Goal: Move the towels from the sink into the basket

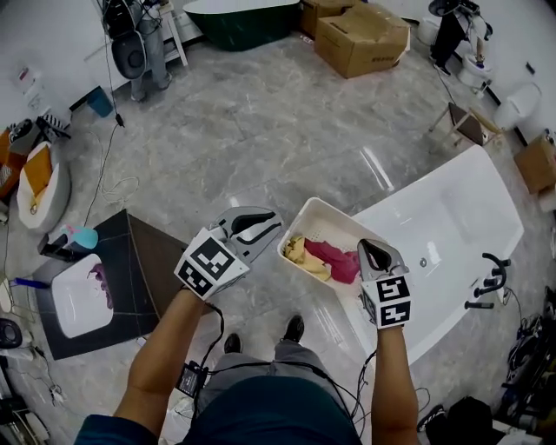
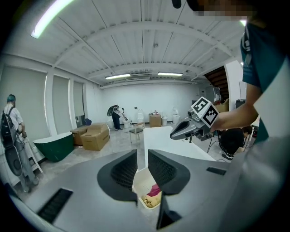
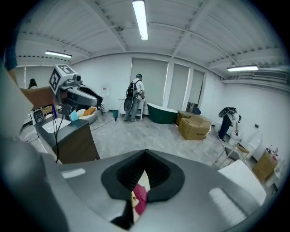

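Note:
A white basket (image 1: 326, 222) stands on the floor beside the bathtub, holding a yellow towel (image 1: 304, 255) and a pink towel (image 1: 337, 260). Both grippers hang high above it. My left gripper (image 1: 266, 228) is open with a narrow gap and nothing between its fingers; through the gap the basket (image 2: 142, 185) and pink towel (image 2: 156, 189) show far below. My right gripper (image 1: 374, 252) is shut and empty, and only a sliver of the pink towel (image 3: 140, 197) shows beneath its tips. At the left, a white sink (image 1: 73, 306) on a dark cabinet holds a purple towel (image 1: 101, 280).
A long white bathtub (image 1: 445, 217) lies at the right, with black taps (image 1: 488, 282) beside it. Cardboard boxes (image 1: 360, 36) and a green tub (image 1: 245, 19) stand at the back. Cables trail on the floor at the left. A person with a backpack (image 3: 135, 97) stands far off.

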`<action>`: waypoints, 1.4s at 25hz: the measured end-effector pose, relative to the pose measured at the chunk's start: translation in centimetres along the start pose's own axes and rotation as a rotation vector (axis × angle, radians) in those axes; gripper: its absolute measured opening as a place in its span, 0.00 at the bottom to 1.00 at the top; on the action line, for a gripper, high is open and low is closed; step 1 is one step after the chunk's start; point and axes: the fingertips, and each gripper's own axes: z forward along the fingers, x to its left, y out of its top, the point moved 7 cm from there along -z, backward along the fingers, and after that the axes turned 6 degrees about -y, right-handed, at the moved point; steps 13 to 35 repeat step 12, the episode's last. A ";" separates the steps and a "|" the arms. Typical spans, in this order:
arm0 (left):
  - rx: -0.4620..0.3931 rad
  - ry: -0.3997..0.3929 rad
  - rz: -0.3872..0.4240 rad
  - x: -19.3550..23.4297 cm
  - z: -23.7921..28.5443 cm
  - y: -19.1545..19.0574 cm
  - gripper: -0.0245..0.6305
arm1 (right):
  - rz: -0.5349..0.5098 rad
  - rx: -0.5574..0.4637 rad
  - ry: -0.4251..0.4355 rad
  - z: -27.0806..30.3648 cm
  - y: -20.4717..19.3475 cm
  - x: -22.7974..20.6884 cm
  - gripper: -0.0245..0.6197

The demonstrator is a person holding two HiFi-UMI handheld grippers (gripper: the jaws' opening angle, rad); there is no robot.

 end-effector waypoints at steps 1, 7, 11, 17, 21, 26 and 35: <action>-0.005 0.016 0.002 -0.3 -0.9 0.3 0.15 | -0.007 -0.015 0.010 -0.6 0.7 0.1 0.05; -0.036 0.095 0.027 -2.8 -6.3 0.5 0.15 | -0.042 -0.066 0.062 -4.2 2.3 2.0 0.05; -0.036 0.111 0.047 -4.1 -9.9 -0.7 0.15 | -0.048 -0.044 0.085 -5.8 0.8 4.5 0.05; -0.036 0.116 0.050 -4.4 -10.8 -1.1 0.15 | -0.048 -0.035 0.091 -6.2 0.4 5.2 0.05; -0.036 0.116 0.050 -4.4 -10.8 -1.1 0.15 | -0.048 -0.035 0.091 -6.2 0.4 5.2 0.05; -0.036 0.116 0.050 -4.4 -10.8 -1.1 0.15 | -0.048 -0.035 0.091 -6.2 0.4 5.2 0.05; -0.036 0.116 0.050 -4.4 -10.8 -1.1 0.15 | -0.048 -0.035 0.091 -6.2 0.4 5.2 0.05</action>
